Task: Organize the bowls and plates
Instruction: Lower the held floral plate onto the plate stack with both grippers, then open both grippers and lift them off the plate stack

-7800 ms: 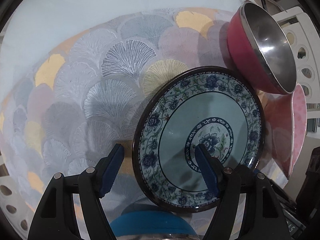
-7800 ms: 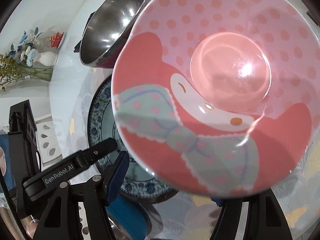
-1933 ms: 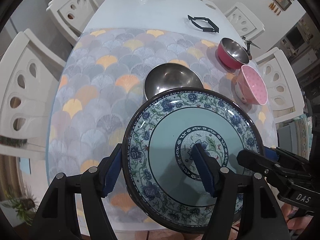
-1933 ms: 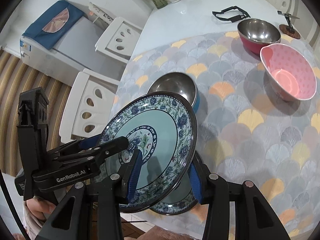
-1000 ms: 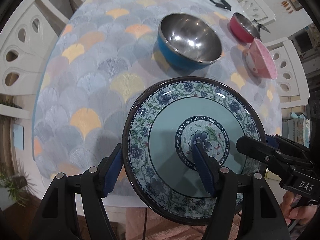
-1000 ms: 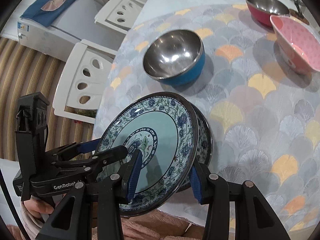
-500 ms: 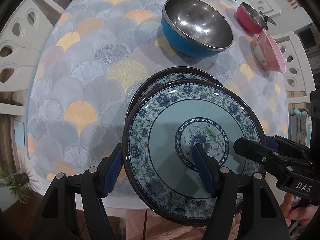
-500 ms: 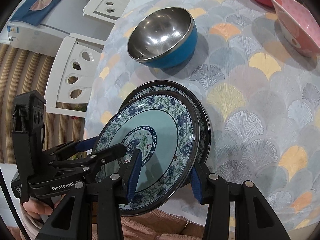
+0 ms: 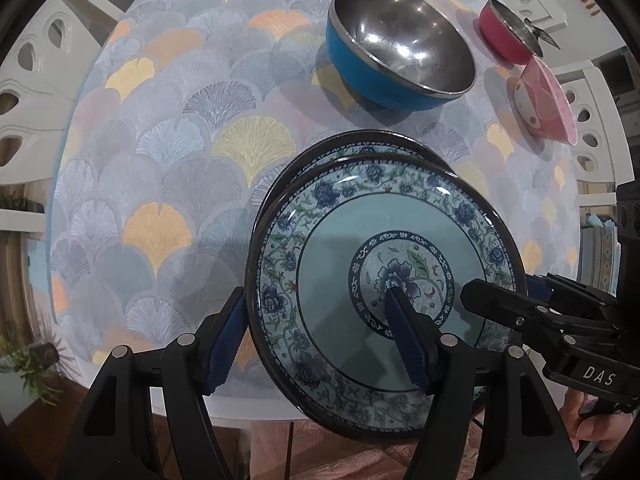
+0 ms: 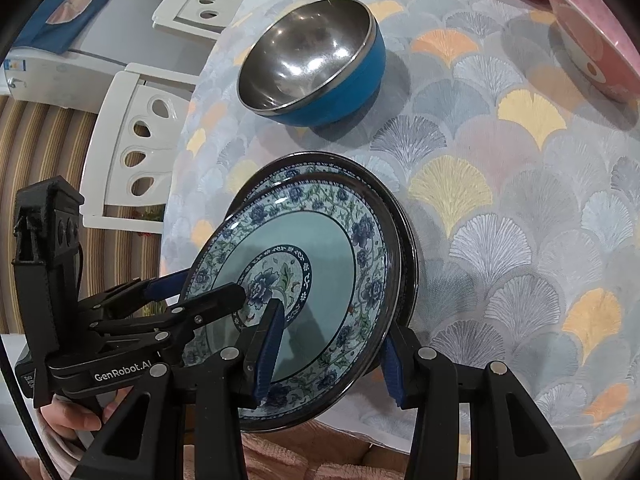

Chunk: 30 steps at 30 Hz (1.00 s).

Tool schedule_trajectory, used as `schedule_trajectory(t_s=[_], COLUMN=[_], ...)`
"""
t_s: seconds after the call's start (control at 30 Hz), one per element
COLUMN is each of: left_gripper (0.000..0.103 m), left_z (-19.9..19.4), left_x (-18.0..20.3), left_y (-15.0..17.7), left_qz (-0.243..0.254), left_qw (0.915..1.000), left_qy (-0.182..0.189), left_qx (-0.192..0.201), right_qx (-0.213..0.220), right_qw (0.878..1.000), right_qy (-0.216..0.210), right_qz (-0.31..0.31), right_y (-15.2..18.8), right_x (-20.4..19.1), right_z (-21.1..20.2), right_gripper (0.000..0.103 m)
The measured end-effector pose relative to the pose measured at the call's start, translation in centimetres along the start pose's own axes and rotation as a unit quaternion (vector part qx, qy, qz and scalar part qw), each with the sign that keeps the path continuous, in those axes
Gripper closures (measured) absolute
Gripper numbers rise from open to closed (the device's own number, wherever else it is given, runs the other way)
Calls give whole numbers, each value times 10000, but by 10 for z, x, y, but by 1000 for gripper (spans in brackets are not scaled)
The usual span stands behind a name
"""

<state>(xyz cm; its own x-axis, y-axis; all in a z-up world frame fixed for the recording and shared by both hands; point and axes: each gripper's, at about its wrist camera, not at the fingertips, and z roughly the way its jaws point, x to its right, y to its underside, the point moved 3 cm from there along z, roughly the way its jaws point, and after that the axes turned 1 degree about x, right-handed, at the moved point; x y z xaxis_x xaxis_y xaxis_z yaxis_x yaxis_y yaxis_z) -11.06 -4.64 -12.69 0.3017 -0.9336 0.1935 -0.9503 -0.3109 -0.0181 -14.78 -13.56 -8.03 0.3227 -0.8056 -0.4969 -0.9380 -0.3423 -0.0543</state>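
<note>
The top plate (image 9: 344,280) had come down: a second earlier it hung clear above the table edge with no plate showing beneath, and now it sat just over the lower plate (image 9: 360,148), whose dark rim peeked out along the far side. Whether the two touched could not be told, but the stack looked nearly made, with only the release left to do.

Both grippers had the top plate. The left gripper (image 9: 316,336) stood fairly wide, one pad outside the rim, the other lying on the plate's flowered centre. The right gripper (image 10: 332,344) was narrower, one pad on the plate's face, the other tucked under the near rim. Neither opening had budged over that second, so the grip was steady on both sides.

The stack sat near the table's front edge on the patterned cloth (image 9: 180,160). Beyond it stood the blue bowl (image 9: 400,64), and further off the pink bowl (image 9: 544,108) and the red bowl (image 9: 508,36), close together and not yet nested.
</note>
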Motion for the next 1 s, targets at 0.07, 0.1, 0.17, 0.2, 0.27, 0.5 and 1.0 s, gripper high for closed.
schedule_trajectory(t_s=[0.07,0.1,0.17,0.2,0.27,0.5,1.0], left_gripper=[37,37,37,37,37,37,35], left_z=[3,4,5,6,7,2,-15], left_x=[-1,-1,0,0,1,-5,-10], left_y=[0,0,0,-1,-1,-6,-2], left_qz=[-2,-6,-8,5,20,-110,-423], left_qw=[10000,10000,10000,10000,10000,9998,9985], left_qy=[-16,-13,15,16,-47,-187,-333], left_qx=[-36,-53,-56,-55,-77,-24,80], right_qx=[-66,-86,-104,-97,-112,-153,19], right_qw=[10000,10000,9999,9998,9999,9998,9995], right_qy=[44,43,129,154,57,83,35], right_qz=[-6,1,10,14,79,109,322], right_y=[0,1,2,1,1,4,18], right_x=[0,0,2,3,6,11,35], right_z=[4,6,7,7,7,3,-22], right_gripper=[59,59,56,56,56,56,56])
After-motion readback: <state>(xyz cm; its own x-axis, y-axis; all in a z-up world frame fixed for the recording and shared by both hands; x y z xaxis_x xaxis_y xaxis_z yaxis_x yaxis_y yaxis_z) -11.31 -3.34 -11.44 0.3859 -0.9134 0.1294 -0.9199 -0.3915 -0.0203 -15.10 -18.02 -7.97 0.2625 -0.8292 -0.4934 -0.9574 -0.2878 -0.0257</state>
